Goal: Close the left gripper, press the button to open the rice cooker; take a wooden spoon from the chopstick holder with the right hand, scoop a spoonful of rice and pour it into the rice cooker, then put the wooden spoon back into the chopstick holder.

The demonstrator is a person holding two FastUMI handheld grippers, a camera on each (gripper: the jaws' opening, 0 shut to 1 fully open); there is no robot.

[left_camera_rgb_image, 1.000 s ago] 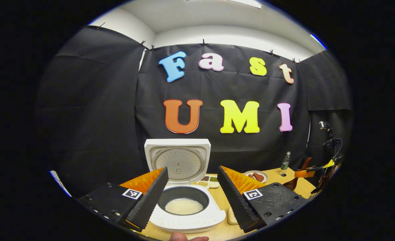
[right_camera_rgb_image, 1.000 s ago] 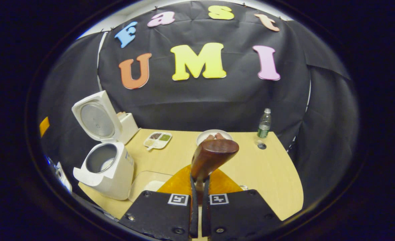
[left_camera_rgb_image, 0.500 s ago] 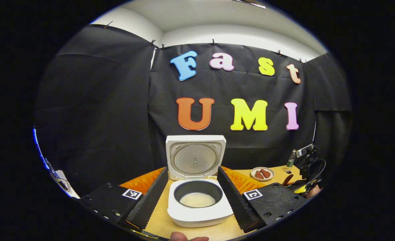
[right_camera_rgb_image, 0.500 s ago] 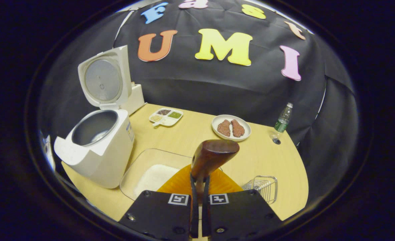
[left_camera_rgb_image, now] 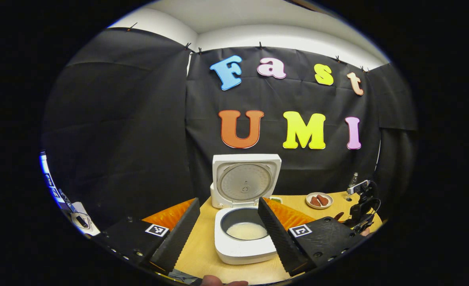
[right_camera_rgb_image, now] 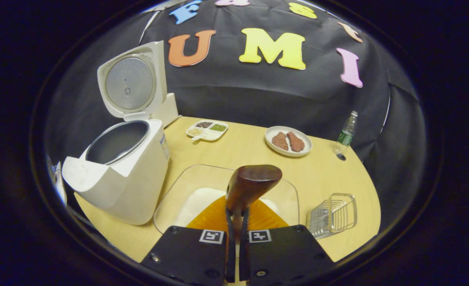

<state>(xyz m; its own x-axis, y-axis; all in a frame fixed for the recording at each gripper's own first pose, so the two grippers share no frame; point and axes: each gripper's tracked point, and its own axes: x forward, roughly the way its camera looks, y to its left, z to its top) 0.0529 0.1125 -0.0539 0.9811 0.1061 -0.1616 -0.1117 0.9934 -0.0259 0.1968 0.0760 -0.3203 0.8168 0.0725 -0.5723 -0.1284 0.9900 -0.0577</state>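
Nearest in the right gripper view, the right gripper (right_camera_rgb_image: 235,230) has its jaws drawn almost together, both fingers pressing on the handle of the wooden spoon (right_camera_rgb_image: 248,186), whose dark bowl rises just above the fingertips and tilts to the right. Directly beyond the spoon lies a clear glass dish (right_camera_rgb_image: 286,196) holding a low heap of white rice (right_camera_rgb_image: 196,200); the spoon's bowl is above this dish, and contact with the rice cannot be judged. To the right of the dish stands a small wire basket (right_camera_rgb_image: 332,214) on the wooden table (right_camera_rgb_image: 322,174). To the left, just beside the dish, stands the white rice cooker (right_camera_rgb_image: 123,174) with its lid (right_camera_rgb_image: 131,81) swung upright and its inner pot exposed. Farther back on the table are a divided tray of grains (right_camera_rgb_image: 207,130), a plate (right_camera_rgb_image: 288,141) with two brown pieces of food, and a green-labelled bottle (right_camera_rgb_image: 345,133) near the black cloth wall.

In the left gripper view, the left gripper (left_camera_rgb_image: 228,222) is held with its jaws wide apart and nothing between them. The rice cooker (left_camera_rgb_image: 244,242) appears between and beyond the two fingers, lid (left_camera_rgb_image: 245,180) raised, with a layer of rice visible in the pot. Far to the right, the plate (left_camera_rgb_image: 318,200) and the other gripper (left_camera_rgb_image: 359,210) sit near the table's edge.
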